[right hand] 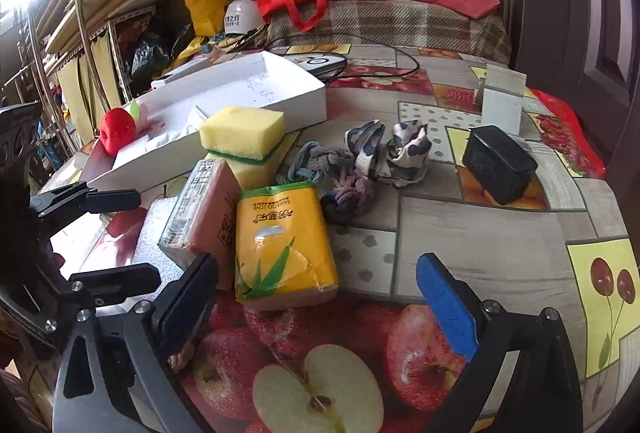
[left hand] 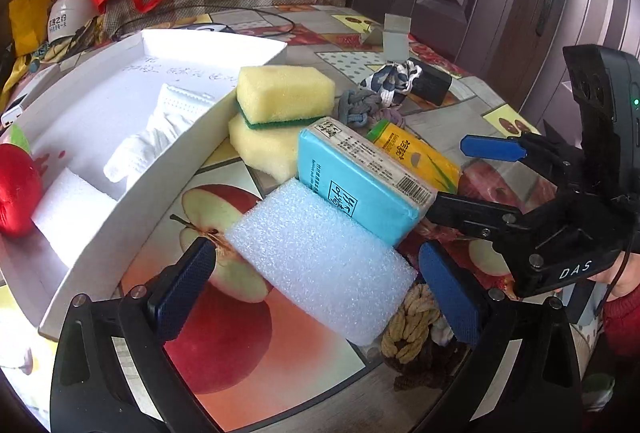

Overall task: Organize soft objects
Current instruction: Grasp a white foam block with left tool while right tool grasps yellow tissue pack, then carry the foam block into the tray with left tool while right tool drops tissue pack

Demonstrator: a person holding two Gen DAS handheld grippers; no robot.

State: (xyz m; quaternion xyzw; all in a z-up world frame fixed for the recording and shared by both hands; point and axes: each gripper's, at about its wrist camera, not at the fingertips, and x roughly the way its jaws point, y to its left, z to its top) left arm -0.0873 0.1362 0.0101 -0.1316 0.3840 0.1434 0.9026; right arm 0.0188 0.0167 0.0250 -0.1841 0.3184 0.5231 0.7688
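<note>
White foam block lies flat on the table, fruit-print cloth under it, its far edge touching the blue tissue pack. Your left claw straddles the block, jaws spread wide, one pad on each side, neither pad visibly touching it; nothing gripped.

The blue tissue pack stands on edge, leaning beside the yellow tissue pack, which lies flat. Behind them, two yellow sponges stacked, the upper one with a green scouring layer underneath, resting against the outer wall of the white tray. A braided yellow rope toy sits just beside the foam block, near your left claw's right pad.

In the tray: a white glove, a second white foam piece, a red plush item at its near end.

Your right claw hovers above the table just in front of the yellow tissue pack, jaws wide apart, holding nothing.

Further out: a grey knotted cloth, a patterned scarf, a black box, well apart from the claws.
</note>
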